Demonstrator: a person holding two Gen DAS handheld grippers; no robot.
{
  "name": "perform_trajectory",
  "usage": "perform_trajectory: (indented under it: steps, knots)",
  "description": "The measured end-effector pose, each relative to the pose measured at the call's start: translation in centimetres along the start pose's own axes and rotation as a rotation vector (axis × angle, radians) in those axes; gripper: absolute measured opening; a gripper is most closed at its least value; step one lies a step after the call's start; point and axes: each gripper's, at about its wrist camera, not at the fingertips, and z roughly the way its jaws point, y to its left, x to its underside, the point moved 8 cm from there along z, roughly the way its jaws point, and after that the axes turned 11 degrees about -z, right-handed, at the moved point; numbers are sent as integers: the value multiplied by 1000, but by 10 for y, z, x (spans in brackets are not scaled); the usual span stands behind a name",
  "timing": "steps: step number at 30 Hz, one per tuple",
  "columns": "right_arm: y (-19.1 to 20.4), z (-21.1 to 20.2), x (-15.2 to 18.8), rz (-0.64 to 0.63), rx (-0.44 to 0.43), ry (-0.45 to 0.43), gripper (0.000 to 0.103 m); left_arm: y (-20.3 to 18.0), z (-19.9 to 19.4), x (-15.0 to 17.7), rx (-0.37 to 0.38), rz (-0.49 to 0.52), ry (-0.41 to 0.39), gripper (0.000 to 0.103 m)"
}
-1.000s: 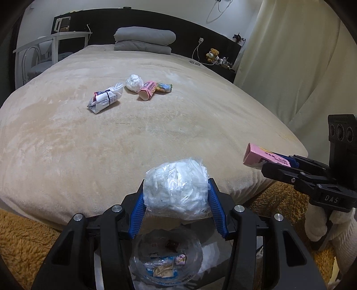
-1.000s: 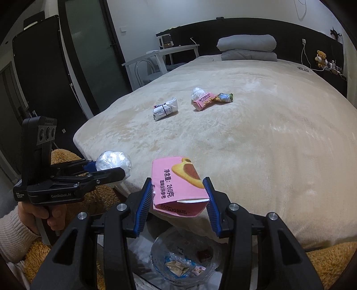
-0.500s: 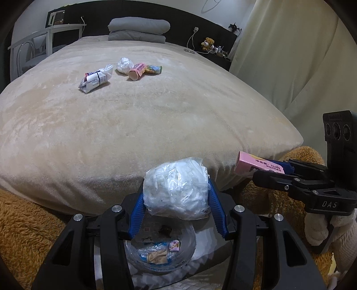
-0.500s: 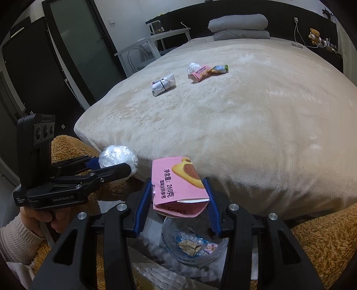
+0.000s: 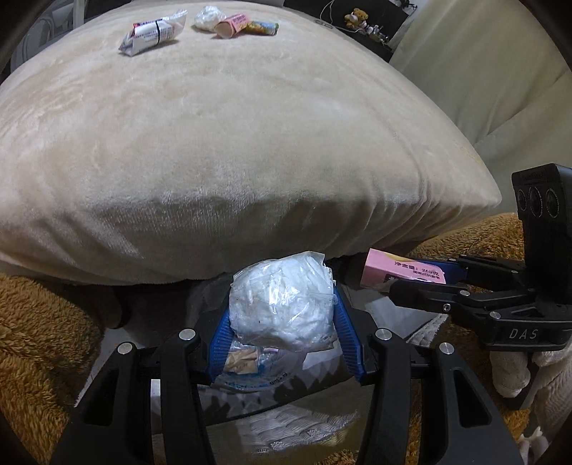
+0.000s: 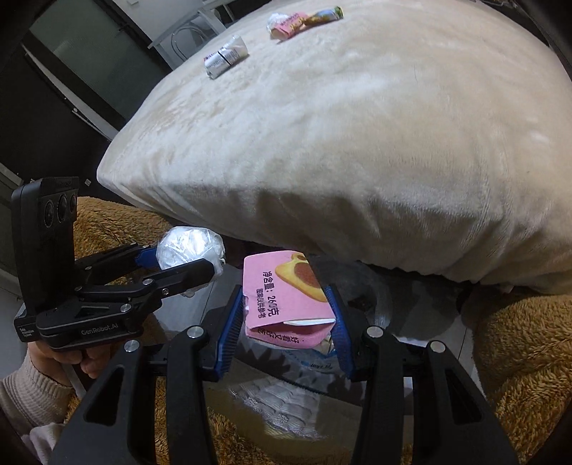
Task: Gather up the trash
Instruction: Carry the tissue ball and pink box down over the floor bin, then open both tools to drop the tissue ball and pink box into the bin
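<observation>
My left gripper (image 5: 280, 322) is shut on a crumpled clear plastic bag (image 5: 280, 300), also seen in the right wrist view (image 6: 189, 250). My right gripper (image 6: 286, 314) is shut on a pink snack box (image 6: 286, 297), also seen in the left wrist view (image 5: 400, 272). Both hang below the bed's edge, over a clear-lined trash bin (image 5: 250, 379) that holds several wrappers. More trash lies far back on the bed (image 5: 250, 125): a white wrapped packet (image 5: 150, 32), a white plastic wad (image 5: 211, 16), a pink carton (image 5: 232, 25) and a colourful wrapper (image 5: 262, 28).
A beige plush blanket covers the bed and overhangs its front edge. A brown shaggy rug (image 5: 43, 339) lies on the floor around the bin. A curtain (image 5: 482, 71) hangs at the right. A dark door (image 6: 71, 71) and a white desk frame (image 6: 186, 32) stand at the left.
Both grippers have dropped from bed height to below the bed's edge, closer to the bin, each still holding its item. The bed now fills the upper view.
</observation>
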Motion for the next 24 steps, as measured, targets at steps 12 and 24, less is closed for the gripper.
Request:
perform_trajectory:
  steps: [12, 24]
  knots:
    - [-25, 55, 14, 135, -8, 215, 46, 15, 51, 20, -39, -63, 213, 50]
    - [-47, 73, 25, 231, -9, 304, 46, 24, 68, 33, -84, -99, 328, 51]
